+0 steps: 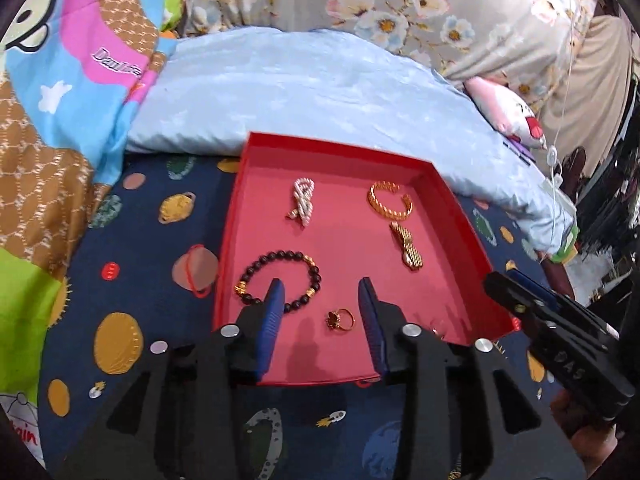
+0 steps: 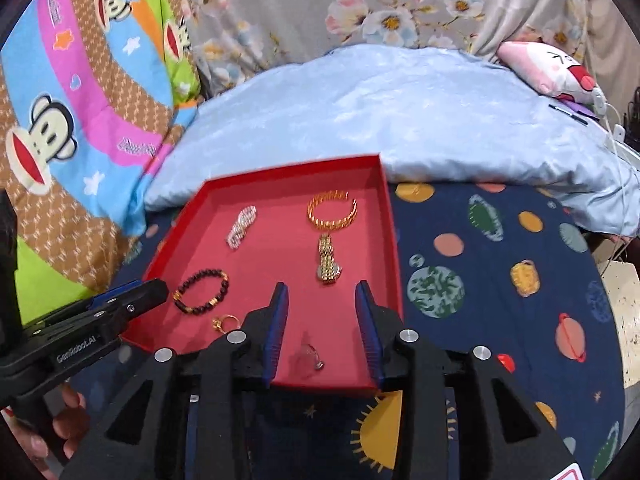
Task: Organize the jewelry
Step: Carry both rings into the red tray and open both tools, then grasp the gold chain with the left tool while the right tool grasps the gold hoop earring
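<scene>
A shallow red tray (image 1: 344,148) lies on the bed; it also shows in the right wrist view (image 2: 394,240). In it lie a white beaded piece (image 1: 303,202), a gold cuff bangle (image 1: 390,200), a gold watch (image 1: 407,247), a dark bead bracelet (image 1: 298,258) and a gold ring (image 1: 340,320). A small pale earring (image 2: 314,358) lies near the tray's front edge. My left gripper (image 1: 322,298) is open over the tray's near end, just above the ring. My right gripper (image 2: 322,300) is open and empty over the tray's front right.
The tray sits on a dark blue planet-print sheet (image 2: 480,280). A pale blue pillow (image 1: 300,92) lies behind it, a bright cartoon quilt (image 2: 80,100) at left, a pink plush (image 2: 552,68) at back right. The bed's right edge drops off (image 2: 616,288).
</scene>
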{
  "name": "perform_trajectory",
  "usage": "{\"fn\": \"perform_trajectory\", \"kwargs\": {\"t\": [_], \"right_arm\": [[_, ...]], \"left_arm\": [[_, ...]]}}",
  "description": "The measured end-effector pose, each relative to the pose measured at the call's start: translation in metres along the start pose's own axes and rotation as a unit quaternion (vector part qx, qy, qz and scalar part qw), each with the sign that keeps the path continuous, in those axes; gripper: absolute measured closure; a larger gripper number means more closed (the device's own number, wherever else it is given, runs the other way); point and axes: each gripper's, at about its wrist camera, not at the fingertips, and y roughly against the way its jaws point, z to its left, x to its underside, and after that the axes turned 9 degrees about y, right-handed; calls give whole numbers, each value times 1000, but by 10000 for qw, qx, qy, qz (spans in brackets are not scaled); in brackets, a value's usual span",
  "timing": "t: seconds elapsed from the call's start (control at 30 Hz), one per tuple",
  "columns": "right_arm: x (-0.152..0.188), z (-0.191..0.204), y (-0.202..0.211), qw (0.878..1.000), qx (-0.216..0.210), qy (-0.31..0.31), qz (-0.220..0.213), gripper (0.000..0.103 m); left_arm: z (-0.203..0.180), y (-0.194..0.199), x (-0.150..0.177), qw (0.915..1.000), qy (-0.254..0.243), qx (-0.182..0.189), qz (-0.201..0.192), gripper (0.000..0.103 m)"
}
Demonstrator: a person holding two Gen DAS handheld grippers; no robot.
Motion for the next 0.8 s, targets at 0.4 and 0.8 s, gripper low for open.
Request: {"fn": "perform_trajectory", "kwargs": {"t": [0.4,0.8], "right_arm": [[55,4,107,9995,262,103,-173,61],[136,18,140,9992,202,-36,332,61]], "left_arm": [[22,91,36,9993,-80,-141,-341,53],[47,112,111,9990,61,-431,123,53]]}}
